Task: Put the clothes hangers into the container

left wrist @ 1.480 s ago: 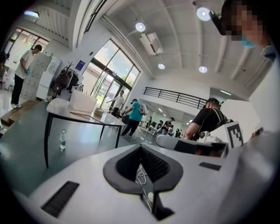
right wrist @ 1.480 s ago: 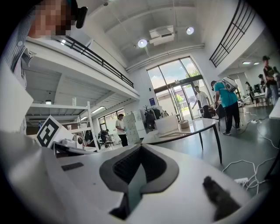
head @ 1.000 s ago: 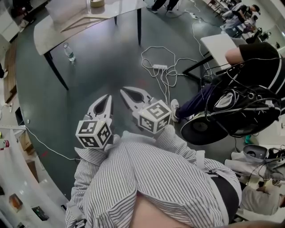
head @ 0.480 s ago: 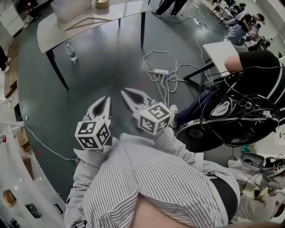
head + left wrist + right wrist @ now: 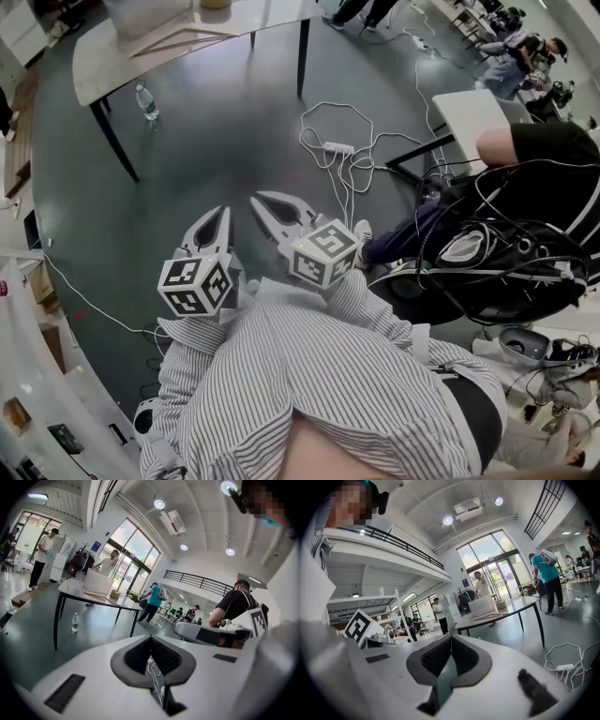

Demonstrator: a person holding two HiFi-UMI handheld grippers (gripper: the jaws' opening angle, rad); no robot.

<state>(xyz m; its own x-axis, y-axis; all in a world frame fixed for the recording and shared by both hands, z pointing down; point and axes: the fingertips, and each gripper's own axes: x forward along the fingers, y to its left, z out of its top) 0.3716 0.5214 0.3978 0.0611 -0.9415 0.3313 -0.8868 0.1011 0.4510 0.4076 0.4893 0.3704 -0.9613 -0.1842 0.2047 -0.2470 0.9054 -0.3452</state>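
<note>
Wooden clothes hangers (image 5: pixel 173 39) lie on a pale table (image 5: pixel 98 66) at the far end of the room, beside a white container (image 5: pixel 141 14). The right gripper view shows the same container (image 5: pixel 480 605) with the hangers (image 5: pixel 487 616) in front of it. Both grippers hang in front of my striped shirt, well short of the table. My left gripper (image 5: pixel 223 212) is shut with nothing in it, its tips meeting (image 5: pixel 151 639). My right gripper (image 5: pixel 255 199) is also shut and holds nothing, its tips touching (image 5: pixel 451 637).
A water bottle (image 5: pixel 146 103) stands on the dark floor by a table leg. A white power strip (image 5: pixel 337 147) with looping cables lies ahead to the right. A seated person in black (image 5: pixel 539 141) and a second white table (image 5: pixel 464 103) are at the right. White shelving runs along the left.
Both grippers have sunk a little and stay shut. The far table has slid toward the top edge of the head view.
</note>
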